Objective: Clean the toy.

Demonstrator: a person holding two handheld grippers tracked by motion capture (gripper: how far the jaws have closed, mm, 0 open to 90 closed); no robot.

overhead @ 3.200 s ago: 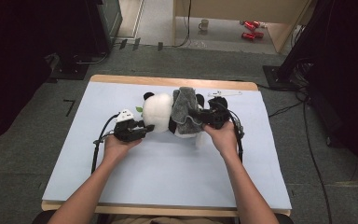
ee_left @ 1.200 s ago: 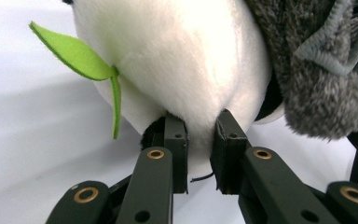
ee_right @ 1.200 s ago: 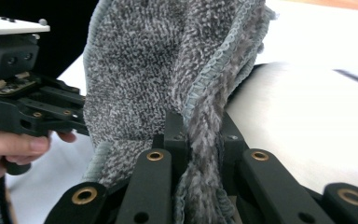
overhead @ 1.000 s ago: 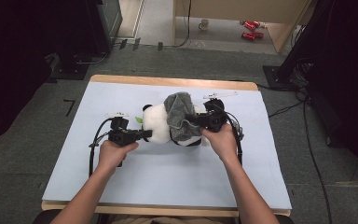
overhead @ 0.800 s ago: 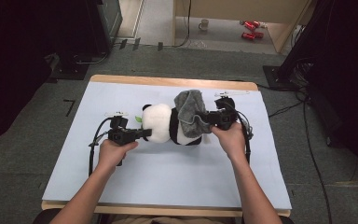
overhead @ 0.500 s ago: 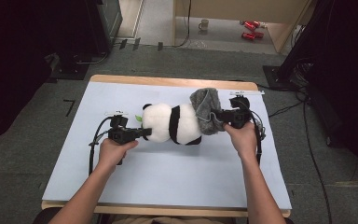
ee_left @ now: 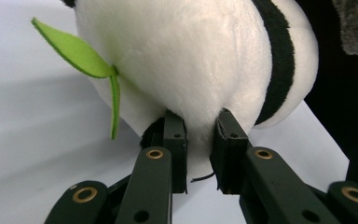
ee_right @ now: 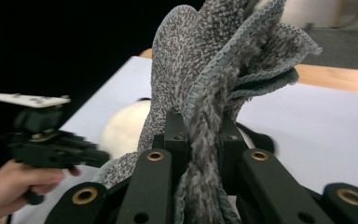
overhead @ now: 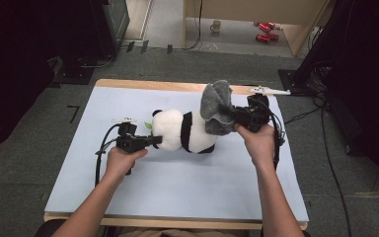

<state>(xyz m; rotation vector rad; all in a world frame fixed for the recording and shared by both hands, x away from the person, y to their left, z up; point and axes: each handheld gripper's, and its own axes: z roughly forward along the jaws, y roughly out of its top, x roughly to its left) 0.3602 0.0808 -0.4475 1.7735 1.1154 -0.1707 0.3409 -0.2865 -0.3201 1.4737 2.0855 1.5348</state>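
High view puts the panda plush (overhead: 185, 133) at the middle of the frame, lying on its side on the pale blue table cover (overhead: 177, 187), white head toward the left and black-banded body toward the right. A grey towel (overhead: 216, 111) is bunched just right of the plush, its lower folds touching the body and its top lifted clear above it. The right gripper (overhead: 234, 116) has its jaws clamped on that towel; the right gripper view shows the grey pile (ee_right: 214, 93) squeezed tight between the two black jaws. The left gripper (overhead: 154, 140), at the left of the plush, pinches a fold of white fur, seen in the left gripper view with the jaws pressed into the plush (ee_left: 191, 60) beside a green felt leaf (ee_left: 81, 56). Both hands rest low over the cover. Beyond the table's wooden far edge (overhead: 172, 85), a mug (overhead: 216, 25) and red objects (overhead: 264, 29) lie on the floor in the upper part of the frame.
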